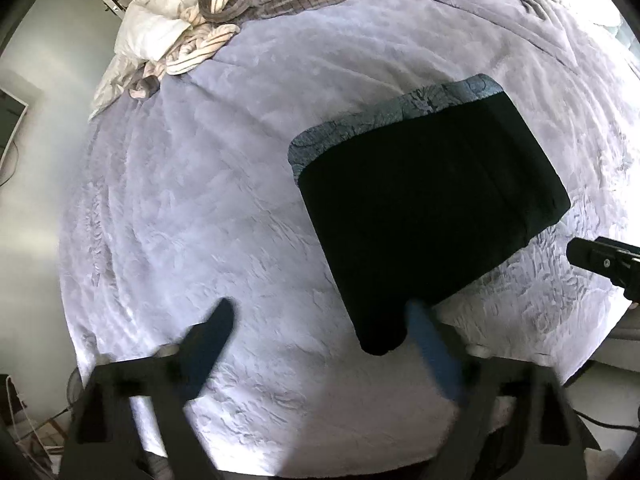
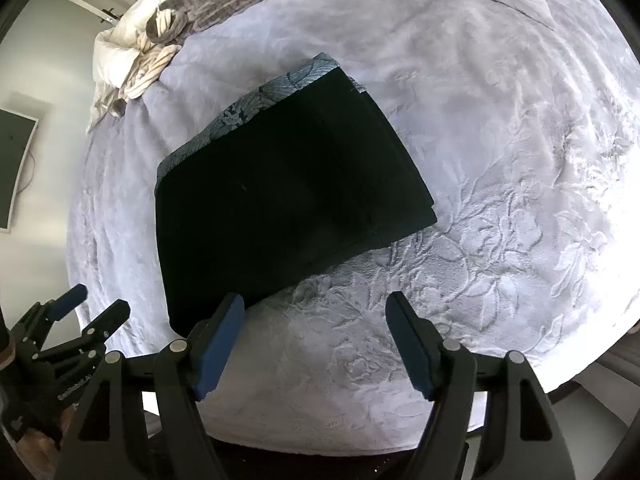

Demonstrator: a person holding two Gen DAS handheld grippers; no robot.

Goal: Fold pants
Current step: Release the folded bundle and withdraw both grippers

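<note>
Lavender bedding (image 2: pixel 500 160) carries the folded dark pants (image 2: pixel 280 200) (patterned band along the far edge), lying flat just ahead of both sets of jaws. Left gripper (image 1: pixel 320 320) gapes wide and empty; right gripper (image 2: pixel 316 312) stands open, holding nothing.

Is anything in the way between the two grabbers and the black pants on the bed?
Nothing visible is. The folded black pants lie flat on the lavender blanket, and both the left gripper and the right gripper hang open just above their near edge. The striped laundry sits far off by the pillows.
</note>
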